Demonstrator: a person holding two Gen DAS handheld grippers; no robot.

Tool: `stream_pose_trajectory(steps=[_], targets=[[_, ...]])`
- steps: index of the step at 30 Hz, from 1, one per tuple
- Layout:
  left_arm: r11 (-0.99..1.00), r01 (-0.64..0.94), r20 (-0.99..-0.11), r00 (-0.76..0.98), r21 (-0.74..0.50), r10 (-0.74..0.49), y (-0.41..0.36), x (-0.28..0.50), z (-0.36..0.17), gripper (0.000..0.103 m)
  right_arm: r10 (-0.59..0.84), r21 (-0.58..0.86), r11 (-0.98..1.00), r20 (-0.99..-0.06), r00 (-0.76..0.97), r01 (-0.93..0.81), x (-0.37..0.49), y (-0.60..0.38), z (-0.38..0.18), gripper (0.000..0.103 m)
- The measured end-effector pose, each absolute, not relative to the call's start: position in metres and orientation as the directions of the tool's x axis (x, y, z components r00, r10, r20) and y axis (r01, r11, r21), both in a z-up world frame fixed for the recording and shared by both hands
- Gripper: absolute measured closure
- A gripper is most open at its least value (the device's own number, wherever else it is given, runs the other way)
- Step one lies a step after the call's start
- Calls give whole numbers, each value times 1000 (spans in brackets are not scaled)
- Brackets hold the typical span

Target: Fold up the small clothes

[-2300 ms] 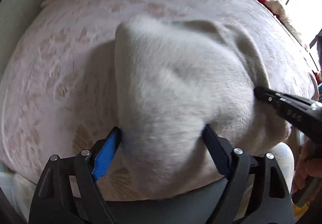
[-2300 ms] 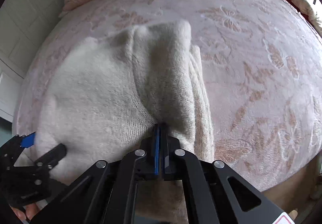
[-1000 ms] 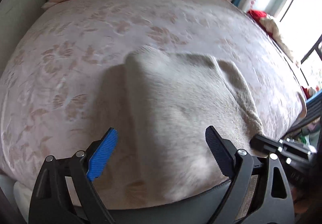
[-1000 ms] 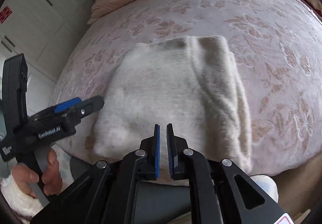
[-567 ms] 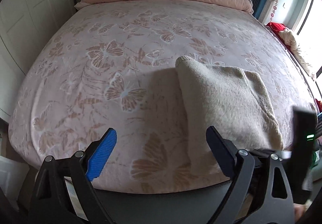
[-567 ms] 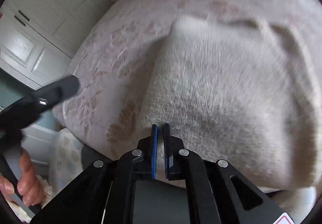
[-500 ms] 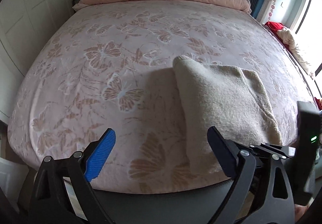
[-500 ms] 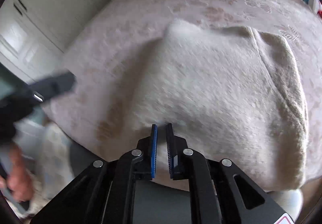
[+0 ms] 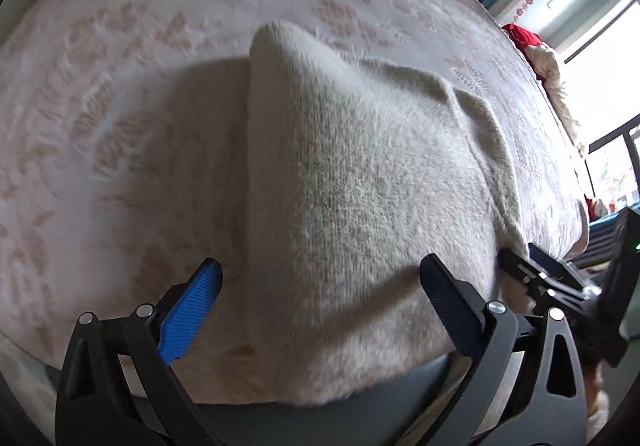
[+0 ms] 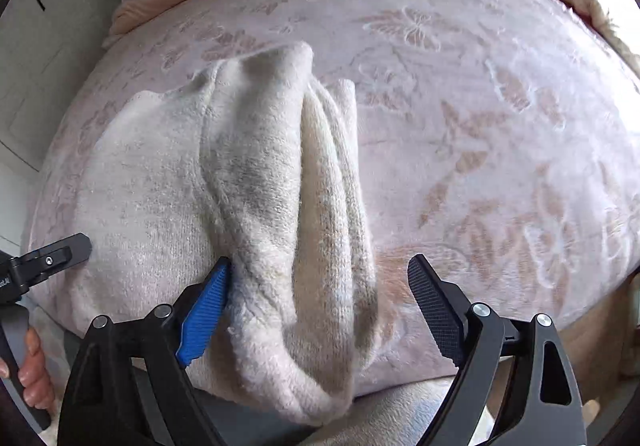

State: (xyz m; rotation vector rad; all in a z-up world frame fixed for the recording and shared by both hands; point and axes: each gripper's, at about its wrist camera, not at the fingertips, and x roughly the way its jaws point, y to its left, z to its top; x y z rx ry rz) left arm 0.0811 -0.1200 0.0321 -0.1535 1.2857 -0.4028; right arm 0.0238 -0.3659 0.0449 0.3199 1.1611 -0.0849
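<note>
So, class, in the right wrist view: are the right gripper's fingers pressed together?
No: the right gripper stands wide open, its fingers either side of the cream garment's near edge.

No legible text, label or number appears in either wrist view. The left tongs (image 10: 52, 256) carry a few white letters at the frame edge (cut off, too small to read).

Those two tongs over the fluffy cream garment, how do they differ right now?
The left tongs straddle the broad, flat part of the cream garment; the right tongs straddle its bunched, rolled edge. The right tongs' jaws have just sprung open from nearly shut; the left tongs' only widened a little. Both stand wide open, gripping nothing, each with one blue and one black pad.
</note>
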Motion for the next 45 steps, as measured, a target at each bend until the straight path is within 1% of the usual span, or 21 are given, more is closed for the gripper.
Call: stream_pose_trajectory(steps=[1,3,4,6,8,10,11,12,13,14,15,16,18,19,22,26,30,39,42,45], targets=[[917,196,-898,213,-347,-385,-121,84,26,6,159,274,929,-902,401,247,27,-373,36,15],[907,186,-891,194,-378,-411,-124,88,16,5,274,409,866,-869,411,287,31,-384,17,8],[904,177,-889,187,-389,-419,-125,91,12,5,306,452,838,-853,423,306,30,-386,11,5],[881,152,-869,155,-449,-470,-124,97,0,5,324,493,809,-829,456,321,29,-389,6,5],[854,106,-846,122,-509,-519,-120,103,-12,5,325,499,805,-823,466,319,31,-388,4,5],[847,100,-839,118,-523,-532,-120,106,-12,5,330,501,806,-823,463,316,33,-387,5,6],[851,117,-845,110,-512,-524,-123,106,-9,6,341,506,807,-820,460,305,34,-385,7,14],[849,134,-844,107,-511,-525,-126,105,-6,13,373,531,797,-807,458,287,35,-384,8,39],[853,149,-849,107,-501,-517,-128,104,-1,22,409,563,777,-792,453,283,39,-382,12,52],[860,159,-857,115,-484,-503,-129,102,4,33,402,558,777,-795,454,289,42,-380,19,61],[864,173,-860,123,-473,-495,-130,100,13,39,387,543,791,-801,457,282,44,-375,27,62],[866,188,-862,133,-462,-489,-131,98,24,48,361,521,810,-805,471,270,44,-371,39,64],[873,221,-867,159,-434,-471,-131,94,47,53,339,512,828,-783,521,230,42,-363,69,66],[876,235,-869,172,-422,-465,-132,91,56,53,329,504,838,-773,543,209,40,-358,87,66],[880,309,-869,230,-361,-438,-135,79,98,54,289,463,874,-741,606,148,31,-335,138,66],[874,385,-837,336,-296,-432,-128,58,159,54,255,425,900,-693,675,96,0,-324,191,66],[870,423,-776,447,-255,-445,-106,36,216,54,253,407,913,-610,751,23,-18,-313,244,66],[854,469,-590,631,-226,-503,-19,18,333,53,318,352,919,-389,865,-179,-32,-248,358,65],[857,473,-537,677,-205,-503,13,23,358,52,343,332,915,-338,877,-230,-20,-224,378,64],[857,467,-513,692,-219,-508,41,43,368,51,363,331,908,-312,878,-258,1,-206,383,63]])
